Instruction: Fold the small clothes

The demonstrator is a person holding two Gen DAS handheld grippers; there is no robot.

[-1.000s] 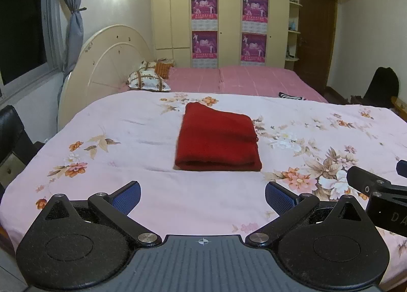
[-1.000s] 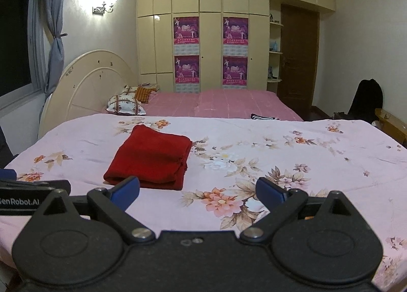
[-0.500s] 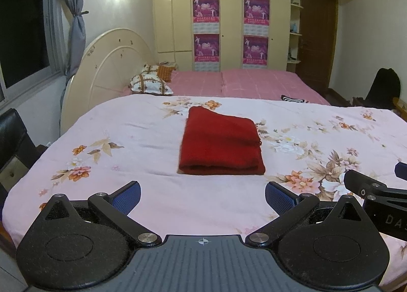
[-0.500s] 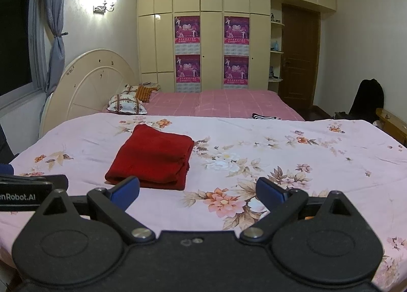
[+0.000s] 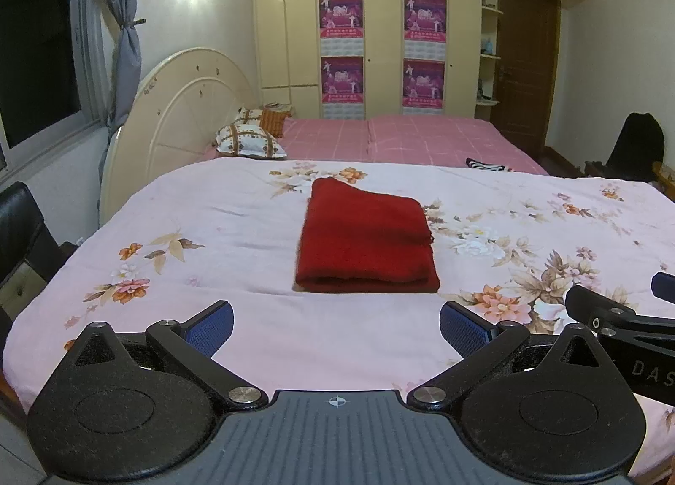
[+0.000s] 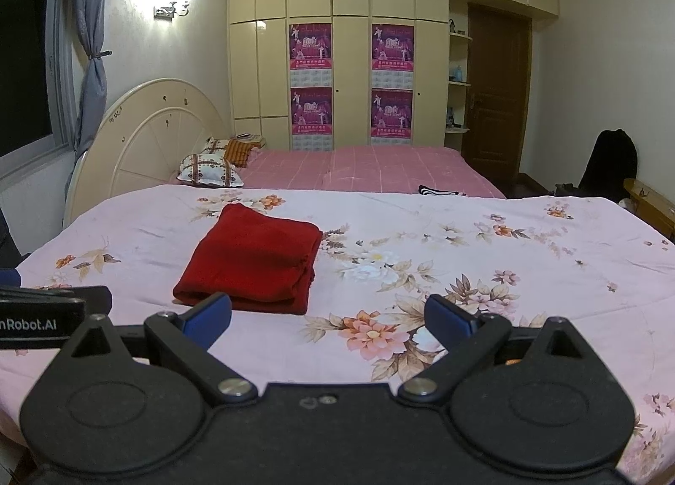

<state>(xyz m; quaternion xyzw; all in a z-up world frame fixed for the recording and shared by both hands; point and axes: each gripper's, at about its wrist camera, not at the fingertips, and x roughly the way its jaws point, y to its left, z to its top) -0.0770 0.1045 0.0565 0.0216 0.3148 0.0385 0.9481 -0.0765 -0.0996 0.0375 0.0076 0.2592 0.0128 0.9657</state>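
Observation:
A red cloth [image 5: 365, 240] lies folded into a neat rectangle on the pink floral sheet [image 5: 219, 231]. It also shows in the right wrist view [image 6: 253, 261], left of centre. My left gripper [image 5: 336, 326] is open and empty, held back from the cloth's near edge. My right gripper [image 6: 328, 318] is open and empty, to the right of the cloth and near the sheet's front edge. Each gripper shows at the edge of the other's view.
A second bed with a pink checked cover [image 5: 405, 139] and pillows [image 5: 249, 141] lies behind, with a round headboard [image 5: 177, 113] at left. A wardrobe [image 5: 371, 41] and a door [image 5: 525, 63] stand at the back. A dark chair [image 5: 21, 231] is at far left.
Both grippers have drawn back and risen slightly from the cloth, so it sits a little farther and lower in view. The cloth has not moved. Both stay open.

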